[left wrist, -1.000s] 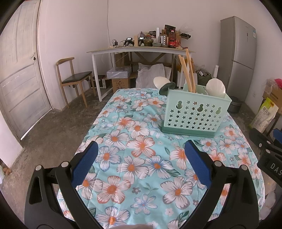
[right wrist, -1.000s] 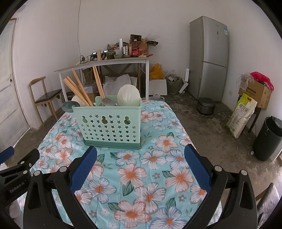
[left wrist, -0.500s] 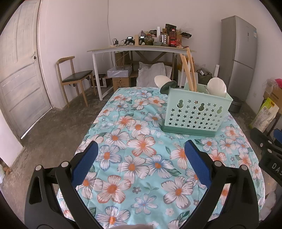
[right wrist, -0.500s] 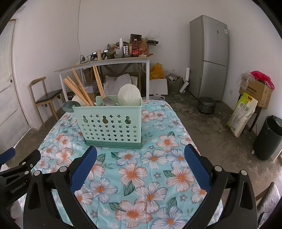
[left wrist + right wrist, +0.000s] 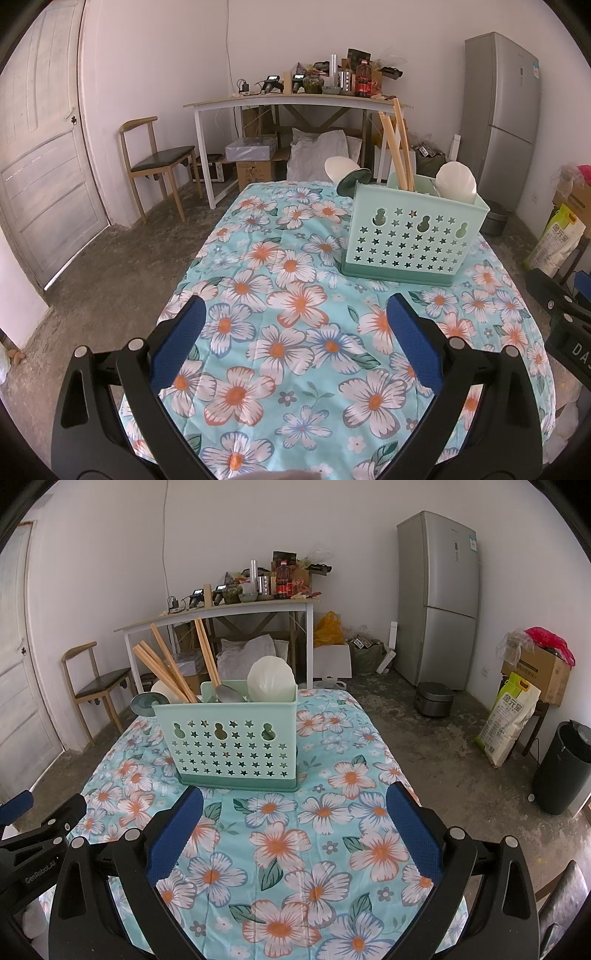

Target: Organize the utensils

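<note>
Left wrist view: the left tool (image 5: 293, 332) is hovering with its jaws spread wide and gripping nothing, above the flowered counter (image 5: 258, 280). The mint caddy (image 5: 410, 240) is standing at two o'clock, holding wooden chopsticks (image 5: 397, 147) and a white spoon (image 5: 456, 181).

Right wrist view: the right tool (image 5: 293, 821) is likewise hanging spread and empty, the caddy (image 5: 231, 746) sitting near at eleven o'clock. No loose utensil is showing, so sorting seems finished or paused; any next move needs a target first.
</note>
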A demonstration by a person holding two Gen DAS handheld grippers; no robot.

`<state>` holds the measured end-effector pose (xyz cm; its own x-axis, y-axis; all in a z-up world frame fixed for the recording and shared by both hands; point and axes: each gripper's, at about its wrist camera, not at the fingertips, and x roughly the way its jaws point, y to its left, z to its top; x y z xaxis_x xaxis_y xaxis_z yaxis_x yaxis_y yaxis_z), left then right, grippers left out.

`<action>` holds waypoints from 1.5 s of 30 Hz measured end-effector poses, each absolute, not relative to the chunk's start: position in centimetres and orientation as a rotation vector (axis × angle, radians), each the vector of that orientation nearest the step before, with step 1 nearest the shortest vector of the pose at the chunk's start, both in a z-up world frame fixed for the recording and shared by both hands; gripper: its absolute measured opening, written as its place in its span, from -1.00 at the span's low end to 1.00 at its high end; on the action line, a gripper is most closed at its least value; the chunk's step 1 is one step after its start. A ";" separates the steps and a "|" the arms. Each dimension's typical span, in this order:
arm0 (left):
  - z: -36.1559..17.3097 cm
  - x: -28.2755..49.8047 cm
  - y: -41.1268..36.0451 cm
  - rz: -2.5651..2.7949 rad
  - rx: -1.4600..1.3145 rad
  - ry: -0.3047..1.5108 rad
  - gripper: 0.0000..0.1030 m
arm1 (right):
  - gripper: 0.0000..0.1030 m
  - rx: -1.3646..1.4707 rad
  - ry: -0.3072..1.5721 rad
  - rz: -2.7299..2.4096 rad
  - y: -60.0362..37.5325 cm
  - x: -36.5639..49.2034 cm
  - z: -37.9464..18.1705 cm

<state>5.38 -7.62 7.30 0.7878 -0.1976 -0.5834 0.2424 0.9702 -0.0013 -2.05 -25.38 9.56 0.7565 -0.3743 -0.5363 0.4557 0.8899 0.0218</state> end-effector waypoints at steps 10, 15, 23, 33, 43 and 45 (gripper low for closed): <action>7.3 5.4 -7.6 -0.238 0.076 0.620 0.84 | 0.87 0.163 0.553 -0.456 -25.3 -2.0 9.6; 7.3 5.4 -7.5 -0.238 0.074 0.621 0.84 | 0.87 0.163 0.552 -0.455 -25.3 -2.0 9.6; 7.3 5.5 -7.4 -0.236 0.075 0.624 0.84 | 0.87 0.166 0.556 -0.452 -25.0 -1.9 9.5; 7.1 5.5 -7.1 -0.234 0.074 0.626 0.84 | 0.87 0.165 0.553 -0.449 -25.3 -2.0 9.4; 6.8 5.7 -7.0 -0.224 0.080 0.638 0.84 | 0.87 0.178 0.554 -0.437 -25.7 -1.3 9.3; 6.9 5.7 -7.1 -0.215 0.089 0.636 0.84 | 0.87 0.193 0.555 -0.432 -26.0 -1.2 9.0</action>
